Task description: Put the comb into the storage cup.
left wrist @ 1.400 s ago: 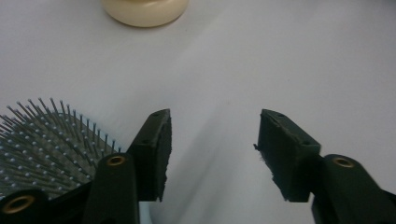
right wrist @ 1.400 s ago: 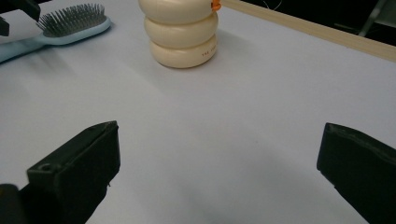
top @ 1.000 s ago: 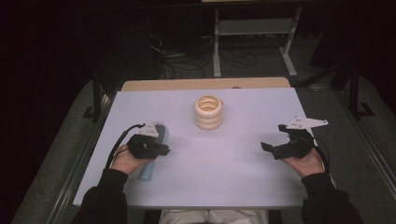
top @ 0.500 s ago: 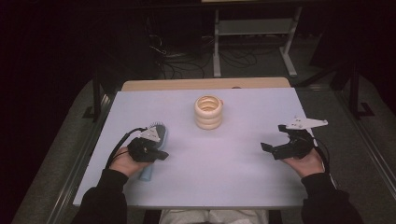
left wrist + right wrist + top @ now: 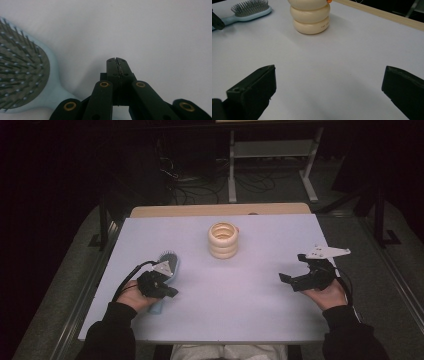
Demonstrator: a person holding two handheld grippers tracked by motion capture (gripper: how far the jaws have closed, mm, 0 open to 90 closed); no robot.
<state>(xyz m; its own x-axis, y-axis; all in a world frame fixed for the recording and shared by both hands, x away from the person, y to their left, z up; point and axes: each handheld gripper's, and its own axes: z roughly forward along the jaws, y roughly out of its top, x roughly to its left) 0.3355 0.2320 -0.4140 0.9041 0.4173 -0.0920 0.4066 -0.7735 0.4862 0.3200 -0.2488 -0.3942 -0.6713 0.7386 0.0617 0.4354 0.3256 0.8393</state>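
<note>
A light blue hairbrush lies bristles up on the left of the white table. My left gripper rests over its handle, pointing to the right. In the left gripper view the jaws are shut tip to tip with nothing between them, and the brush head lies just to their left. A stack of three cream rings stands at the middle back. My right gripper hovers at the right side, open wide and empty. It faces the ring stack and the hairbrush.
A wooden strip runs along the table's far edge. Something small and orange peeks out behind the rings. On the dark floor beyond stand a metal rack and cables.
My left gripper has slid a little toward the near edge along the brush handle, uncovering more of the brush head. The right gripper and the rings have stayed put.
</note>
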